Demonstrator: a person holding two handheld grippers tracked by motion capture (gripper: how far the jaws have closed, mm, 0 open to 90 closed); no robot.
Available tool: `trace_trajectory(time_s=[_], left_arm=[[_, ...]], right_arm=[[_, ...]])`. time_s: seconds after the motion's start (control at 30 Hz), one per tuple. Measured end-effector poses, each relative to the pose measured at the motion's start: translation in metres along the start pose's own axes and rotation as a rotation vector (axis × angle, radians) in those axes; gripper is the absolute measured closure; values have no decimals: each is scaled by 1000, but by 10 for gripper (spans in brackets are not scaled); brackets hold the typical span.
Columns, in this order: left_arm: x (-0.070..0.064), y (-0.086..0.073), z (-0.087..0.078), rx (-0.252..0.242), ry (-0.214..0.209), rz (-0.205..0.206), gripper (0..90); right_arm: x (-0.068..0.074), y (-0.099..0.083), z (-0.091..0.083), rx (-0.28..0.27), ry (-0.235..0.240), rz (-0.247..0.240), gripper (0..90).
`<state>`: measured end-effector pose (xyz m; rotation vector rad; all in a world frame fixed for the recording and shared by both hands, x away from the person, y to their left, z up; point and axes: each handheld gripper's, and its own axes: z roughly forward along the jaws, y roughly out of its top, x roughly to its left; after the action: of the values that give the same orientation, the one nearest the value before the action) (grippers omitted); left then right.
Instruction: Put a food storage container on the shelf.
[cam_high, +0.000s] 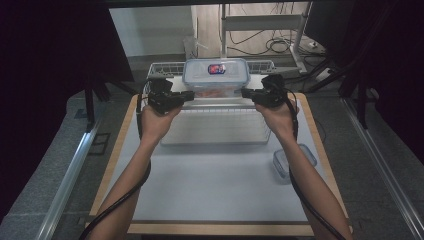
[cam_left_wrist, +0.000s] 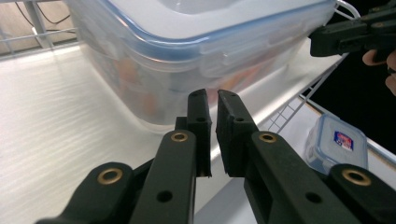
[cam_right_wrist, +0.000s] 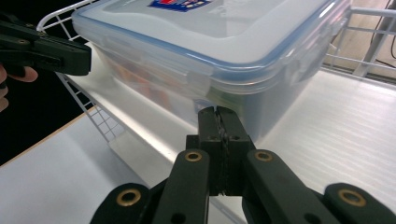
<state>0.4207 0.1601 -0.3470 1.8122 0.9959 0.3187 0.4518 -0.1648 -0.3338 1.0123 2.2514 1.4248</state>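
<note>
A large clear food box (cam_high: 215, 80) with a blue-sealed lid and a red and blue label stands at the far end of a white wire rack (cam_high: 165, 67). Orange contents show through its wall (cam_left_wrist: 140, 79). My left gripper (cam_high: 190, 94) is at the box's near left corner, its jaws (cam_left_wrist: 211, 100) almost together with nothing between them. My right gripper (cam_high: 245, 93) is at the near right corner, jaws (cam_right_wrist: 217, 114) pressed shut and empty. Both tips point at the box's front wall (cam_right_wrist: 224, 42); I cannot tell whether they touch it.
A small lidded clear box (cam_high: 292, 161) lies on the white table (cam_high: 210, 185) at the right, near my right forearm; it also shows in the left gripper view (cam_left_wrist: 338, 142). The rack's white ribbed floor (cam_high: 215, 127) stretches toward me. Cables and a metal frame stand beyond the table.
</note>
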Motion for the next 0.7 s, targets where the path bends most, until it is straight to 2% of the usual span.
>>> trace_trajectory(time_s=[0.13, 0.33, 0.43, 0.47, 0.5, 0.7], left_arm=[[-4, -1, -3, 0, 3, 17, 804], [-9, -8, -13, 6, 7, 46, 707], [-13, -17, -20, 14, 3, 62, 622], [-13, -17, -20, 14, 3, 62, 605], [-15, -23, -23, 17, -2, 65, 591], [-20, -39, -29, 28, -5, 82, 524]], right_arm=[[5, -2, -2, -5, 12, -9, 875], [14, -8, -9, -6, 31, -27, 780], [19, -16, -13, -1, 44, -34, 692], [19, -16, -13, -1, 44, -34, 692], [22, -21, -14, 0, 42, -44, 652], [28, -34, -20, 2, 51, -51, 560]])
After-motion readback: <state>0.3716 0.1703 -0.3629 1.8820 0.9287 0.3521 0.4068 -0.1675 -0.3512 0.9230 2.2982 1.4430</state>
